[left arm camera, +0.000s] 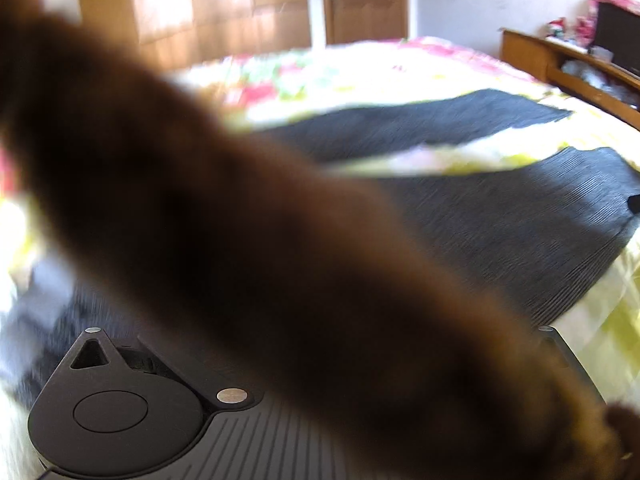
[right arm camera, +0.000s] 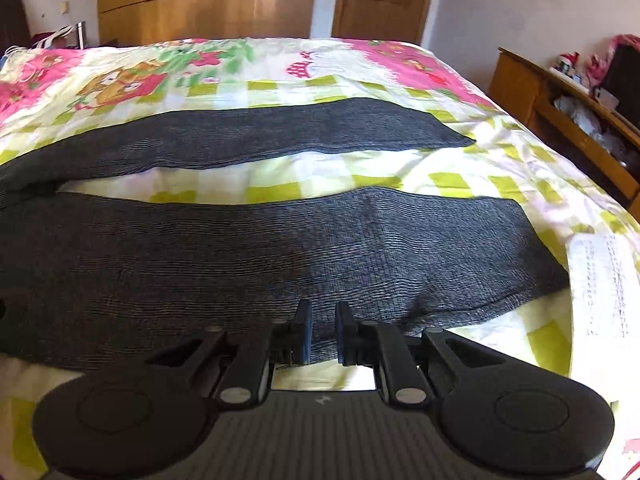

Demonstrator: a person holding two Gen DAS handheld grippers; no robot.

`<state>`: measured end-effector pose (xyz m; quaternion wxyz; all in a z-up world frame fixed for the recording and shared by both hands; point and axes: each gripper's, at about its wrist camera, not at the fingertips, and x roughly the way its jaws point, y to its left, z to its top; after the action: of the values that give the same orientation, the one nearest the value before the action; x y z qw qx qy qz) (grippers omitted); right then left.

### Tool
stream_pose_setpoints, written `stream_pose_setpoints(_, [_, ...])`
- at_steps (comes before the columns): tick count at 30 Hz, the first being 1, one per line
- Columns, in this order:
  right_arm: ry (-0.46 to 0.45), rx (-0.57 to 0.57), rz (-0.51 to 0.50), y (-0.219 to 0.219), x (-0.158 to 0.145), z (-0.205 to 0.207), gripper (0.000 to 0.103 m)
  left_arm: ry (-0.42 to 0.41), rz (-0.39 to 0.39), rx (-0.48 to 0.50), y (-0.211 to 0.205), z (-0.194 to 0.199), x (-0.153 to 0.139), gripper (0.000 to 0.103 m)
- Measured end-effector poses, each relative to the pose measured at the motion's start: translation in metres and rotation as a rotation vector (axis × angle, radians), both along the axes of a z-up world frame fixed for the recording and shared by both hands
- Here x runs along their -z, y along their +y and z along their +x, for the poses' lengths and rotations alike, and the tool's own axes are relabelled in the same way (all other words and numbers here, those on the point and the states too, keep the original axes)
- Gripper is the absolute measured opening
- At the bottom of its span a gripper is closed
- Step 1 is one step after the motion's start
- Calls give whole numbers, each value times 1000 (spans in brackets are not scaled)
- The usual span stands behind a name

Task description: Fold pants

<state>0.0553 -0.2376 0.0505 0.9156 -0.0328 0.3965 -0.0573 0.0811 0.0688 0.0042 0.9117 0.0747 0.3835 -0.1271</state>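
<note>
Dark grey ribbed pants [right arm camera: 248, 256] lie flat on the bed, the two legs spread apart and running to the right, the far leg [right arm camera: 280, 132] separate from the near one. My right gripper [right arm camera: 322, 332] hovers over the near edge of the near leg, its blue pads a small gap apart with pants fabric showing between them. In the left wrist view the pants [left arm camera: 500, 216] show at right, but a blurred brown shape [left arm camera: 248, 248] close to the lens hides the left gripper's fingers.
The bed has a floral, green-checked sheet [right arm camera: 360, 176]. A white printed paper [right arm camera: 600, 284] lies at the right edge. A wooden shelf [right arm camera: 560, 120] stands at right, a wardrobe [right arm camera: 208, 0] and door [right arm camera: 384, 0] behind.
</note>
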Motion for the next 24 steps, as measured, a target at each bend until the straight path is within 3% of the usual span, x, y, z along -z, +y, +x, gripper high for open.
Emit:
stream_pose_setpoints(2, [-7,-98,-4,19,-6,10,27,52,-16,-4,14,4,7,101])
stream_pose_setpoints(4, [-1,-205,12,39,-11,32,27,43,-23,18,24,6,2,101])
stream_pose_setpoints(7, [0,-387,13,76,-19,81,28,-45,-28,20,45,20,-23,102])
stream_pose_setpoints(13, [-27,-724,-125,159,-17,204,41,-148,21,-31,108,93,-63,99])
stream_pose_setpoints(17, [9,-807,-140,194,-2,276,44,-108,63,-117,155,166,-59,87])
stream_pose_setpoints(19, [44,-829,-144,204,6,302,47,-56,34,-144,177,195,-48,82])
stream_pose_setpoints(24, [138,-870,-172,208,22,343,52,63,1,-141,197,223,-22,82])
